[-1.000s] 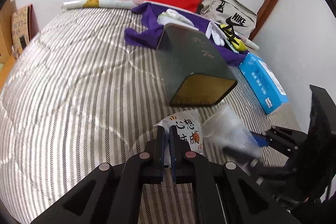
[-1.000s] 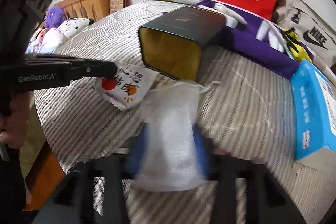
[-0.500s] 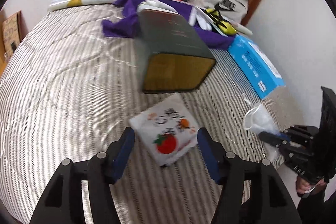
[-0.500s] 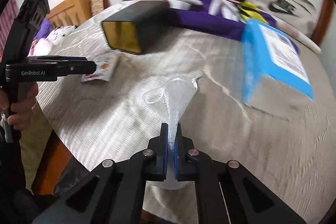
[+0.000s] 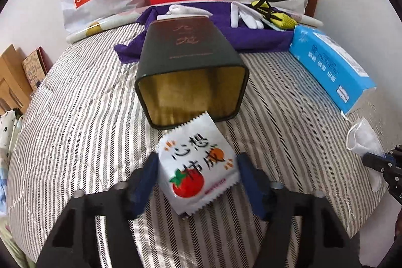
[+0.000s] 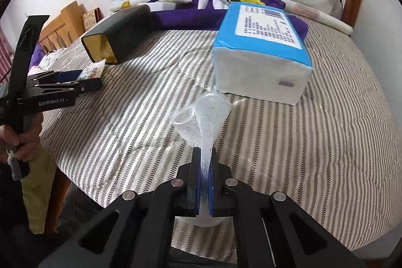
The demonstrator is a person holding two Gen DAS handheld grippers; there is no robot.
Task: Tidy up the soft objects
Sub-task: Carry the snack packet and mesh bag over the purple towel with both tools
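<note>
Change: a second ago the left gripper [image 5: 198, 167] pinched the snack packet [image 5: 198, 162]; now it has let go and its jaws are closing again, the packet between them
Packet place: on the striped bed [image 5: 75, 117], just near the open tin [image 5: 191, 82]
Right gripper [image 6: 206, 162]: squeezed tight on the mesh pouch [image 6: 203, 117], near the blue tissue pack [image 6: 261, 57]
Room: shopping bags by the far wall

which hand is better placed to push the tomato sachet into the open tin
Left. The left gripper straddles the tomato sachet, jaws closing, right at the open tin. The right gripper is shut on the mesh pouch, farther away.
</note>
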